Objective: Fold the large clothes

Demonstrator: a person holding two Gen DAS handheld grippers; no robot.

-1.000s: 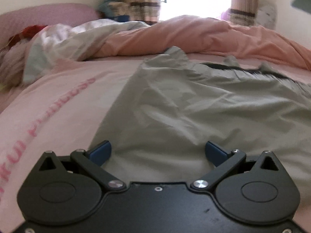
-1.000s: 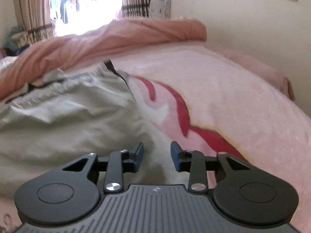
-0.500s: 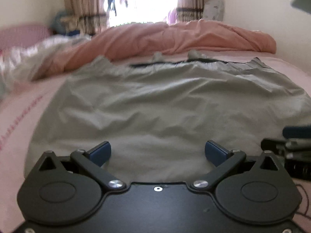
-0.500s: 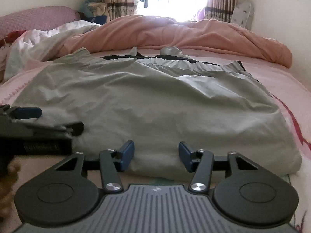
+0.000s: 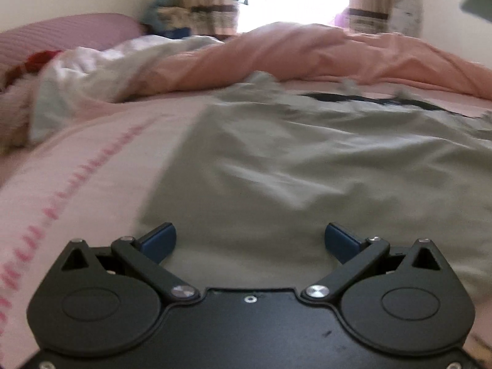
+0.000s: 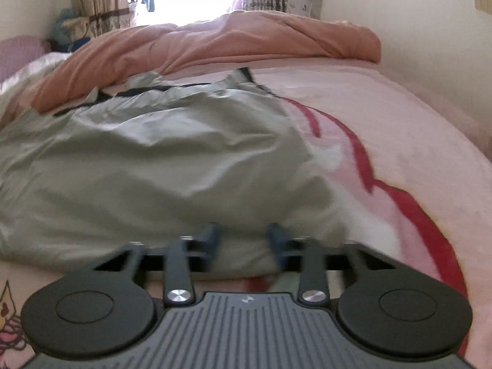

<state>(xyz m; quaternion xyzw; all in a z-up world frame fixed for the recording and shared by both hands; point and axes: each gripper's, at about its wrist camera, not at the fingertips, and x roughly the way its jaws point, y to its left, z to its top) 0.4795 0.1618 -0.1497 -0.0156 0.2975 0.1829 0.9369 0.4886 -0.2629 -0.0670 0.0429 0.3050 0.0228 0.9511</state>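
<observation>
- Views have swung apart again: half a second ago each camera looked across the whole pale grey-green thin garment (image 5: 323,166); now each faces its own near corner, likely to lift for a fold.
- Left hand-held gripper (image 5: 249,240) hangs wide and empty over the left hem on the pink bed (image 5: 77,166).
- Right hand-held gripper (image 6: 244,238) is narrower, parted, nothing held.
- Motion blur hides contact; the garment's far black-trimmed edge is indistinct.
</observation>
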